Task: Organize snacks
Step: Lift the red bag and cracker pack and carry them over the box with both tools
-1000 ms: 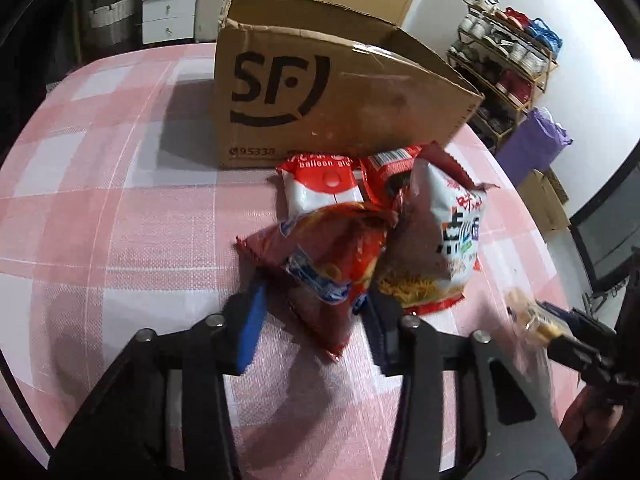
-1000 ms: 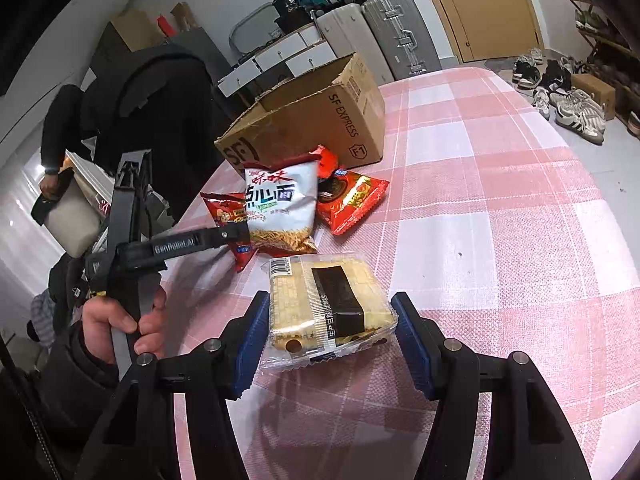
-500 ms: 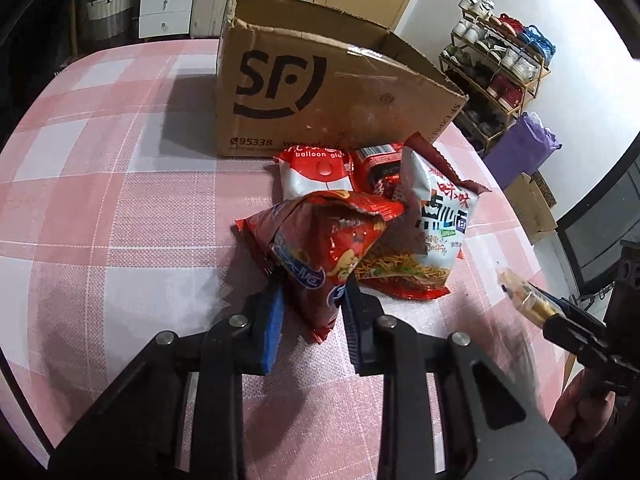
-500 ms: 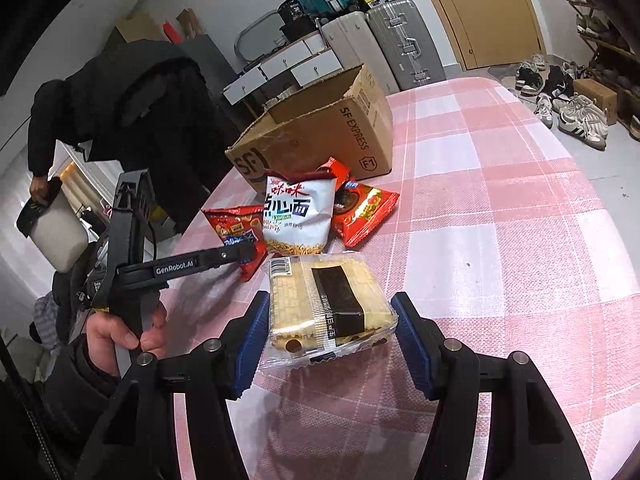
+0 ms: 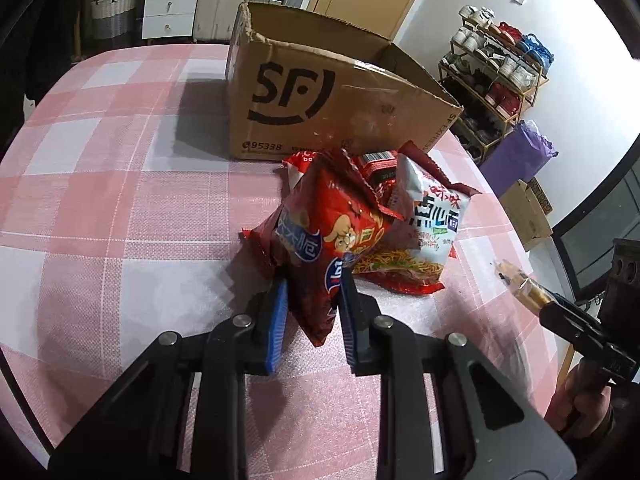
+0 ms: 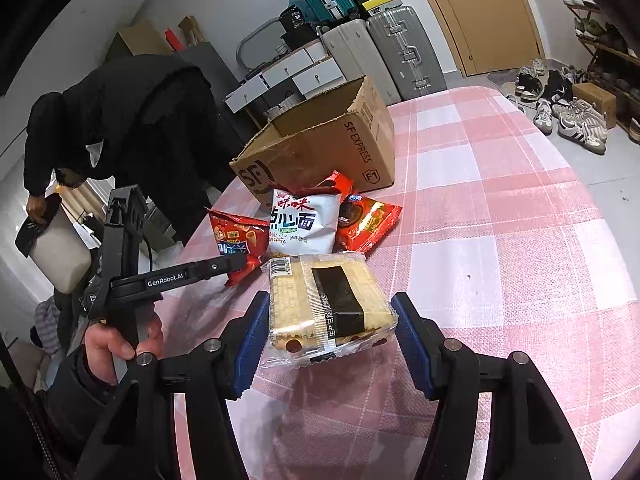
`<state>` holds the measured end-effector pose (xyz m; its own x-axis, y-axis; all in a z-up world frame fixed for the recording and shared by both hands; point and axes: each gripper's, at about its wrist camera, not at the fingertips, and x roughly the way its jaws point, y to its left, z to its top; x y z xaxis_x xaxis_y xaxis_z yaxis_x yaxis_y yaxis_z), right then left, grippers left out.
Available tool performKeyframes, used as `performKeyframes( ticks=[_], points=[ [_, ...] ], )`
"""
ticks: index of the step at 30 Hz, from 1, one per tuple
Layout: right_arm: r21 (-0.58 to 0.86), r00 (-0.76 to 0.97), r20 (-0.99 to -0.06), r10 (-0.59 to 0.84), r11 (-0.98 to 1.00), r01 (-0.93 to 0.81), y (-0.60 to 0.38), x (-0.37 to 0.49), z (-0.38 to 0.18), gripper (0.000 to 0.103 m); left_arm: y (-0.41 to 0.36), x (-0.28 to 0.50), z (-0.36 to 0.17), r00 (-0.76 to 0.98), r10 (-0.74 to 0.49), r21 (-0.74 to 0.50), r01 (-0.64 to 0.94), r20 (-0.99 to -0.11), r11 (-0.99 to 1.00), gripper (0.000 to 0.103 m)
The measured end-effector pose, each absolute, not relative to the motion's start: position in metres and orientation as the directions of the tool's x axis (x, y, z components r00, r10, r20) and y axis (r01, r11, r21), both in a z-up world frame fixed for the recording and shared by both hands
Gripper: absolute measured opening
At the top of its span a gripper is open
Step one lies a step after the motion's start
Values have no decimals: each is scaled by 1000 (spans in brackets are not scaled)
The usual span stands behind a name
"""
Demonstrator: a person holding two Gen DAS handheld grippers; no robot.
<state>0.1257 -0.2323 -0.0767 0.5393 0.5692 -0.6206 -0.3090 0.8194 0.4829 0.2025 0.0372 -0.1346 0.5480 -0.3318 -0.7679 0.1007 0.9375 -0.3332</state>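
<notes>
Pink and white checks cover the bench (image 5: 120, 208), which stands in a cluttered room with suitcases (image 6: 404, 52) and drawers (image 5: 168, 0) along the far wall and a shoe rack (image 5: 496, 84) off to one side. An open cardboard box (image 5: 320, 96) printed with "SF" sits toward the far end of the bench, its top flaps up.

Just in front of the box lies a small heap of snack bags. The left claw (image 5: 312, 300) is pressed together on the lower end of a red bag (image 5: 332, 232), its blue pads squeezing the crumpled foil from both sides; the bag stands up tilted from the grip, its upper end reaching toward the box. Beside it, touching, a white noodle bag (image 5: 428, 224) leans on the pile, and behind both lies another red pack (image 6: 368, 224), partly hidden.

The right claw (image 6: 328, 340) is clamped on a clear cracker pack (image 6: 328, 300) with a dark band across its middle. The pads meet the pack's two long sides, and the pack sticks out forward between them, near the heap but apart from it. From the right wrist view, the left hand (image 6: 120, 340) grips the black handle of its tool at the bench edge.

Beyond the bench a person in a dark coat (image 6: 132, 120) bends over, holding a white container (image 6: 56, 252).
</notes>
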Motion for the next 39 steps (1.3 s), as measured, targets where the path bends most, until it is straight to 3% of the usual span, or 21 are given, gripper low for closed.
performKeyframes(
  ticks=[9, 18, 39],
  points=[
    [489, 533, -625, 570, 818, -302, -234, 126, -81, 61, 37, 210, -138, 566, -301, -304, 93, -767, 948, 22],
    [498, 532, -622, 575, 814, -298, -236, 126, -84, 61, 40, 207, -133, 553, -345, -356, 92, -758, 930, 18],
    [474, 554, -577, 600, 798, -372, -216, 139, -53, 61, 60, 173, -91, 643, -345, -356, 119, -683, 927, 17]
  ],
)
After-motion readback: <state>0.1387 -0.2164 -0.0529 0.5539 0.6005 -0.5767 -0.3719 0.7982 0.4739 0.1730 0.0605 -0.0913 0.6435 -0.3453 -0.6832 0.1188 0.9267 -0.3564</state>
